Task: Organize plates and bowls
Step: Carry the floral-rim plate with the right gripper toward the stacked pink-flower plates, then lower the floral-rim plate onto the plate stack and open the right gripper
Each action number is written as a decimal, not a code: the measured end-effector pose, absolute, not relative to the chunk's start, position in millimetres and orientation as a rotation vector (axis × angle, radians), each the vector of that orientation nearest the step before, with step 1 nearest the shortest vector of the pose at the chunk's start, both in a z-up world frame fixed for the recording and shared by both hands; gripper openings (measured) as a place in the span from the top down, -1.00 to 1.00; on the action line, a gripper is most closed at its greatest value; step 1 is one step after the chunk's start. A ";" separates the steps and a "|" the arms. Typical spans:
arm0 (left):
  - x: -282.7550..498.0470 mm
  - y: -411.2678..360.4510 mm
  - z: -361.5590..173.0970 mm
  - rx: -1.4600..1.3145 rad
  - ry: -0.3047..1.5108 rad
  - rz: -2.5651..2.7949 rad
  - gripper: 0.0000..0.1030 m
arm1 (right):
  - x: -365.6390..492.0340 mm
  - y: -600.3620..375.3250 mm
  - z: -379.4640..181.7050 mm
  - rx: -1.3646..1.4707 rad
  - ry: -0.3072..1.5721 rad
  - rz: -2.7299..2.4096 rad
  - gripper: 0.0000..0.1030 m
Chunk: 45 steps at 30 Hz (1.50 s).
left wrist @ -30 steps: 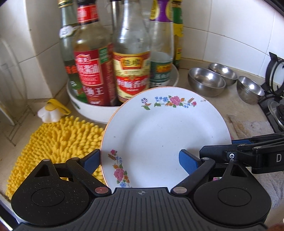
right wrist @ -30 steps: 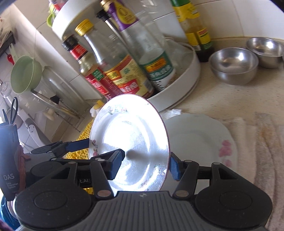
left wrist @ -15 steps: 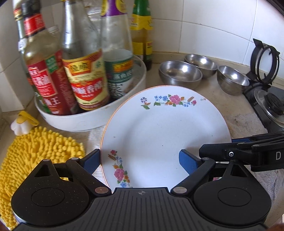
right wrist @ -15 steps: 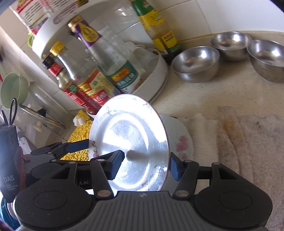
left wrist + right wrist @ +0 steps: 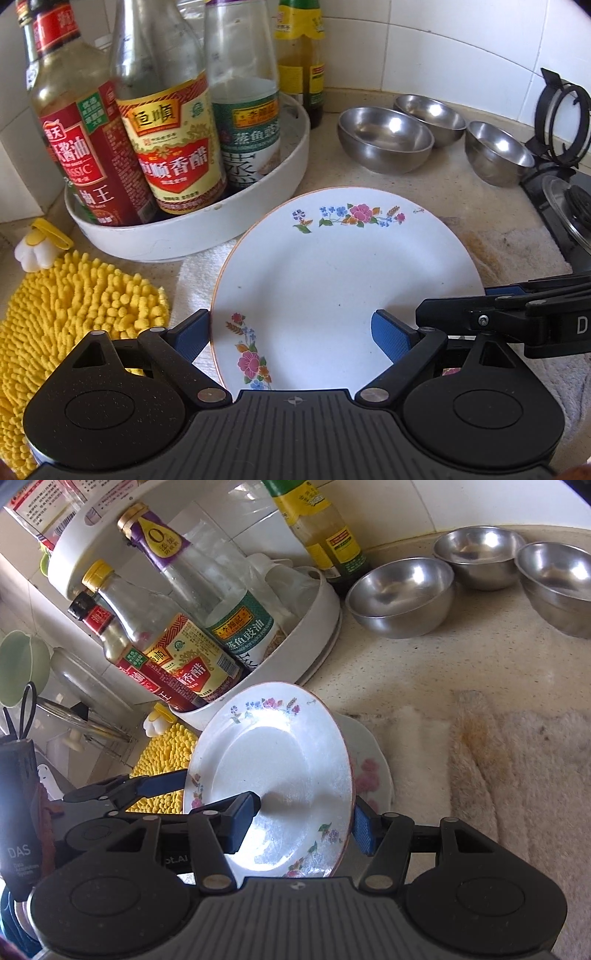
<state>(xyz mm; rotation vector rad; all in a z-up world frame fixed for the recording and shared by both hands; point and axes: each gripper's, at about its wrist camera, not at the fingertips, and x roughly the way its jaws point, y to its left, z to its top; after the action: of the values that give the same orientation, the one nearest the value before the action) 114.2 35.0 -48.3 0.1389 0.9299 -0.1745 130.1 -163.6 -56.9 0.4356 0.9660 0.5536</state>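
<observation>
Both grippers, left (image 5: 291, 334) & right (image 5: 303, 821), clamped on the flowered plate (image 5: 343, 280), held tilted above a 2nd plate (image 5: 369, 771) on the towel (image 5: 517, 775). Level it, lower slowly, center the stack. Steel bowls (image 5: 386, 138) wait beyond.

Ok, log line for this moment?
left gripper: on floral plate | right gripper: same plate | plate: tilted above second plate | steel bowls: on counter
</observation>
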 end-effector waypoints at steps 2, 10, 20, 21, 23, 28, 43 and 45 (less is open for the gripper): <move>117.1 38.8 -51.2 0.133 0.940 -0.164 -0.84 | 134.9 -158.9 -59.9 0.428 0.976 0.559 -0.13; 124.2 48.2 -56.1 0.101 0.953 -0.179 -0.80 | 145.4 -152.7 -59.2 0.381 0.972 0.561 -0.13; 119.8 30.0 -50.3 0.128 0.938 -0.293 -0.82 | 120.0 -178.1 -47.1 0.320 0.951 0.534 -0.13; 118.0 26.0 -49.5 0.139 0.936 -0.305 -0.83 | 117.8 -180.9 -45.3 0.323 0.941 0.531 -0.13; 116.0 18.2 -49.5 0.155 0.935 -0.329 -0.85 | 115.2 -185.9 -42.6 0.325 0.919 0.508 -0.13; 111.9 11.6 -47.8 0.169 0.930 -0.332 -0.87 | 113.5 -194.8 -42.4 0.351 0.910 0.479 -0.14; 113.8 -29.5 -27.8 0.248 0.864 -0.324 -0.95 | 107.3 -229.8 -37.9 0.355 0.878 0.432 -0.17; 115.1 -36.8 -24.6 0.254 0.853 -0.325 -0.96 | 108.0 -238.1 -36.6 0.355 0.868 0.422 -0.20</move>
<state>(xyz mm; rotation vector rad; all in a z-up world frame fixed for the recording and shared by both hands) 115.1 -36.8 -24.6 0.2539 0.8527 -0.3248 108.0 -238.1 -36.6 0.3553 0.8682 0.4217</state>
